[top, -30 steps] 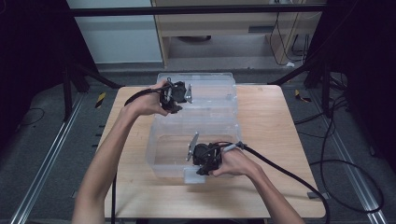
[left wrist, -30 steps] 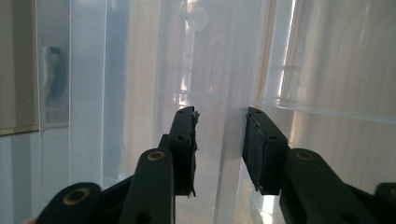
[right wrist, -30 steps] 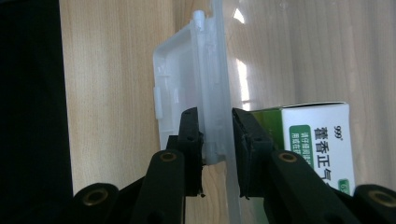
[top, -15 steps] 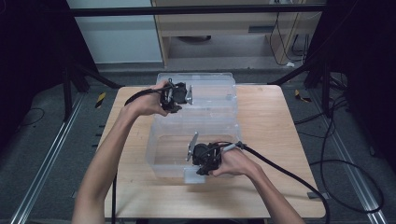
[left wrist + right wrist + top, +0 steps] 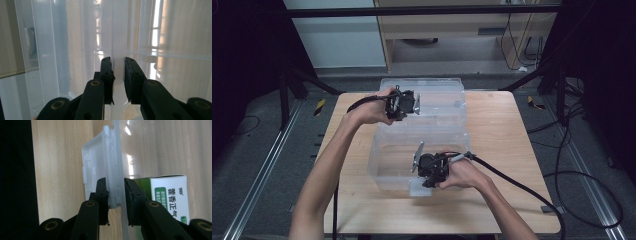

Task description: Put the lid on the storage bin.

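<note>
High view: clear, ribbed plastic bin (image 5: 432,145)

The storage box (image 5: 422,145) is of clear, colourless plastic, and its latch (image 5: 95,167) is milky white. The tabletop (image 5: 507,150) under it is pale wood with a fine straight grain. Both grippers have black jaws. At 3 o'clock in the right gripper view, a small carton (image 5: 170,195) is white and green with dark printed characters.
</note>
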`<state>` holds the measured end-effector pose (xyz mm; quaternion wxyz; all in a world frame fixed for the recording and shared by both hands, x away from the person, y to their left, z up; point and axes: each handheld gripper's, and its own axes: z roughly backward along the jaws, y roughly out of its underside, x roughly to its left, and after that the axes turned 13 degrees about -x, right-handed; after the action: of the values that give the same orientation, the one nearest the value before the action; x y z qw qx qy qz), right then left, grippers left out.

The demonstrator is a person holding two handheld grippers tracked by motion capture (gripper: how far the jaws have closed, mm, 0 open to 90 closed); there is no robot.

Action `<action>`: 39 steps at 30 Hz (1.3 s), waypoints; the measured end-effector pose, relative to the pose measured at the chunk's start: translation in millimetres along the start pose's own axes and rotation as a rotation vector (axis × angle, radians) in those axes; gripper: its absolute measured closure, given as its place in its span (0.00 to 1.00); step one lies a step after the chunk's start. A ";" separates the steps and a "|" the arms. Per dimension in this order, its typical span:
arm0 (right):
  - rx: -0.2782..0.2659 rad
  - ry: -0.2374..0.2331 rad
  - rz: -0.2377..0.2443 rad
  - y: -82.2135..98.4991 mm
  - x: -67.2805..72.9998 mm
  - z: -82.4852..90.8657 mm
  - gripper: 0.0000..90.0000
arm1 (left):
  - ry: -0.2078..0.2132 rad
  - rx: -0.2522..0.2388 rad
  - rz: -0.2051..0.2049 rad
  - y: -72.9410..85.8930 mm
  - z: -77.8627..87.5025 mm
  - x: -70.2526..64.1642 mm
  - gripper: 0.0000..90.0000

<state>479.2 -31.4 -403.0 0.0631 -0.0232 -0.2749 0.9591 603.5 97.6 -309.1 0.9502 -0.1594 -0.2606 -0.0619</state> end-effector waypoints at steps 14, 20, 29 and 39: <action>0.011 0.002 0.001 -1.0 -0.2 0.0 0.83 | 0.006 0.021 -0.011 -3.5 2.4 -2.0 0.88; 0.016 0.005 0.010 -2.1 -0.5 -1.0 0.83 | -0.003 0.019 -0.025 -5.4 4.2 -5.0 0.89; 0.023 0.011 0.017 -2.9 0.1 -1.2 0.83 | -0.006 0.015 -0.029 -7.0 8.1 -8.4 0.90; 0.023 0.016 0.020 -2.8 0.7 -1.4 0.83 | -0.012 -0.013 -0.032 -7.7 16.5 -17.1 0.91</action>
<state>478.9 -28.2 -402.7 0.0558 -0.0329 -0.2632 0.9626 579.4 96.5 -302.4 0.9464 -0.1618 -0.2685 -0.0778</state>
